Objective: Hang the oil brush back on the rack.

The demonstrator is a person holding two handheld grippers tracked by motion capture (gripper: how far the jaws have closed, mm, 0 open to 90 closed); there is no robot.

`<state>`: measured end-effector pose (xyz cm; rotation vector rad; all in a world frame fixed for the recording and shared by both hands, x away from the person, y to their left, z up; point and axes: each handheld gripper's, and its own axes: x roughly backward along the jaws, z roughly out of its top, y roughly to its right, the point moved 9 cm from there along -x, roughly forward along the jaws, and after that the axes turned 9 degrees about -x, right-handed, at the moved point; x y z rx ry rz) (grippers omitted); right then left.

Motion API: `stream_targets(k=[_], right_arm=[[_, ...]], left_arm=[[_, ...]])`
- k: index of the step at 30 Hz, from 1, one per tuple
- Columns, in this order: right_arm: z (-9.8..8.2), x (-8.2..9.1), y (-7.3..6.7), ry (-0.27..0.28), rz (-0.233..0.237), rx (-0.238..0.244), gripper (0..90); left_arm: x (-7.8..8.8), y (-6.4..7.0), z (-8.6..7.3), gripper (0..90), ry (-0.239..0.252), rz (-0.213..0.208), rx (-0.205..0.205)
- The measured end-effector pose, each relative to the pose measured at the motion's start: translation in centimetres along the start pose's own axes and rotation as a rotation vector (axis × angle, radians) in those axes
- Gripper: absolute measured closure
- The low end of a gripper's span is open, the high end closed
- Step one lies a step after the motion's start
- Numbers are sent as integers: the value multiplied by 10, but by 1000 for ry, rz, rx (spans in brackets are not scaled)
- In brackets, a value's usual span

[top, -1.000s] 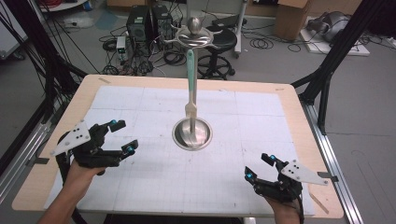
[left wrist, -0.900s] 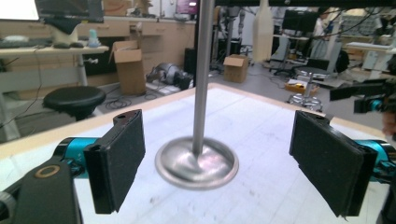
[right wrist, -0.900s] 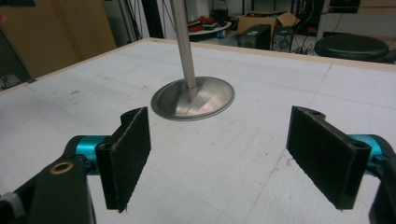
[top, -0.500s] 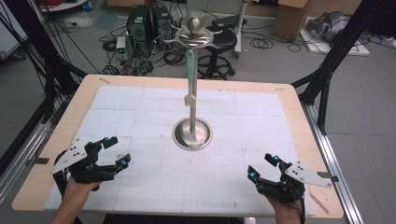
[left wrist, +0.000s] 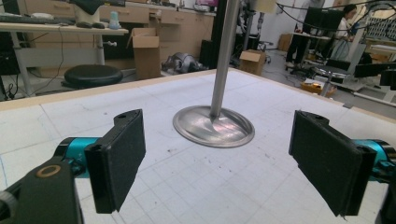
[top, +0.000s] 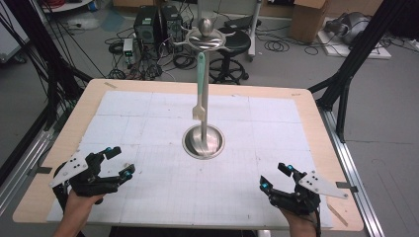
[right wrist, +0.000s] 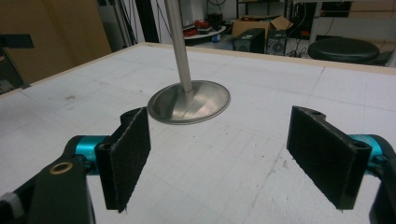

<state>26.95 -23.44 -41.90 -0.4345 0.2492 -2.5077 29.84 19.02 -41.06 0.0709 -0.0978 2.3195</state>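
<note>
High view showed a metal stand (top: 203,140) at the middle of the table (top: 306,106), its round base flat on the white gridded mat (top: 148,123) and its thin pole rising to a hooked top where a pale green spatula (top: 200,86) hung, blade down, beside the pole. The left gripper (top: 116,163) sat at the near left edge and the right gripper (top: 275,177) at the near right, both well apart from the stand, both with jaws spread wide and holding nothing.

The likeliest trouble, as I judged it, was a knock against the pole during a reach for the spatula: the stand is tall on a small base, so a sideways push could tip it or swing the spatula off its hook. Nothing stood between either gripper and the stand. Beyond the far edge were stools, cables and boxes on the floor.
</note>
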Motion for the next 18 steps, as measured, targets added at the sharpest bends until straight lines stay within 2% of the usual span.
stream_targets(k=[13, 18], right_arm=[[-3, -2, 3, -9, -1, -6, 209], [-3, -1, 5, -5, -1, -14, 209]], left_arm=[[0, -3, -6, 190, -15, 4, 14], [0, -4, -8, 190, -18, 2, 35]])
